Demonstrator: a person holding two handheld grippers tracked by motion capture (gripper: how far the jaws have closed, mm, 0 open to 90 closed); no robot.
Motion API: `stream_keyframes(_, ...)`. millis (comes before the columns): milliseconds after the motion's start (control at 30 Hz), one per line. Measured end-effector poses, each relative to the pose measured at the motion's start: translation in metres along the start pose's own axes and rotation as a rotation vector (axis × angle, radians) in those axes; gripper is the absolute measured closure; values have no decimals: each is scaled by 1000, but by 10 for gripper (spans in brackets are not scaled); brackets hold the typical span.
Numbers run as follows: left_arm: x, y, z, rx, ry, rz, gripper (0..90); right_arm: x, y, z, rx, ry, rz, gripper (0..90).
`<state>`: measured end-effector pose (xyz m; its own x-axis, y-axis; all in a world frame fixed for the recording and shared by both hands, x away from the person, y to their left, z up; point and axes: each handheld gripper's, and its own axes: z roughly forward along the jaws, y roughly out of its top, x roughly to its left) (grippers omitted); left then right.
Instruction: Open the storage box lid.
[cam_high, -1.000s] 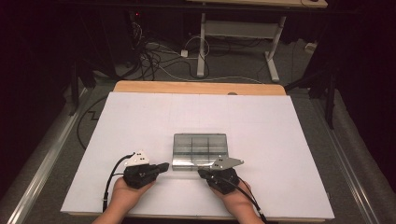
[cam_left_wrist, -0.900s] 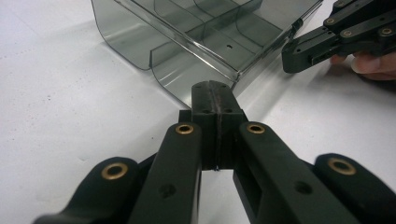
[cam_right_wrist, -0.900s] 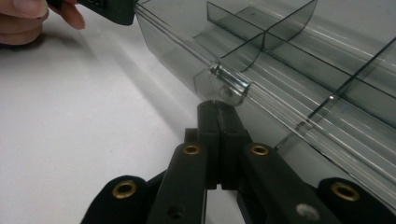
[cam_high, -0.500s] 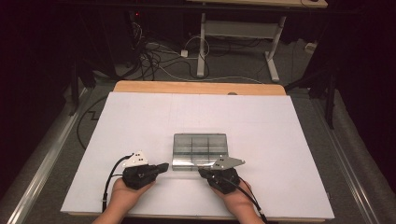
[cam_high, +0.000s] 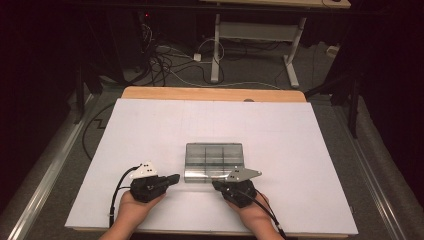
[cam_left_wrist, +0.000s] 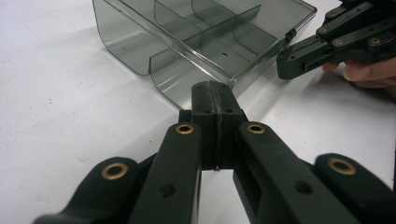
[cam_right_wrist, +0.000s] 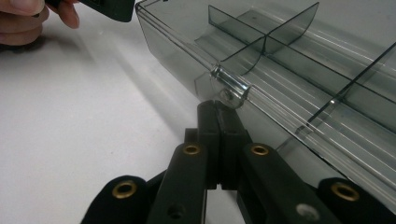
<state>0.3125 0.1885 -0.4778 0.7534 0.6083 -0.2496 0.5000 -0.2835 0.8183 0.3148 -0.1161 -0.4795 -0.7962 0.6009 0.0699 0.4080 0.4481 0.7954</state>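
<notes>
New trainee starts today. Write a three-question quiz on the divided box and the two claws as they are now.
1. True or false: both the left claw and the right claw have their jaws shut.
2. The clear smoky box is divided inside. What lies in its compartments?
A. screws
B. nothing that can be seen
C. batteries
3. In the right gripper view, which part of the box is the right claw's tip up against?

Key
1. True: each pair of jaws is pressed together with nothing between them.
2. B.
3. The small clear latch on the box's near edge; whether they touch cannot be told.
</notes>
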Motion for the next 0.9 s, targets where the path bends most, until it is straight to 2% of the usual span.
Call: stream_keyframes(900, -1, 0, -2, -10, -12, 13, 876, 1, 0, 0, -2, -5, -2, 900)
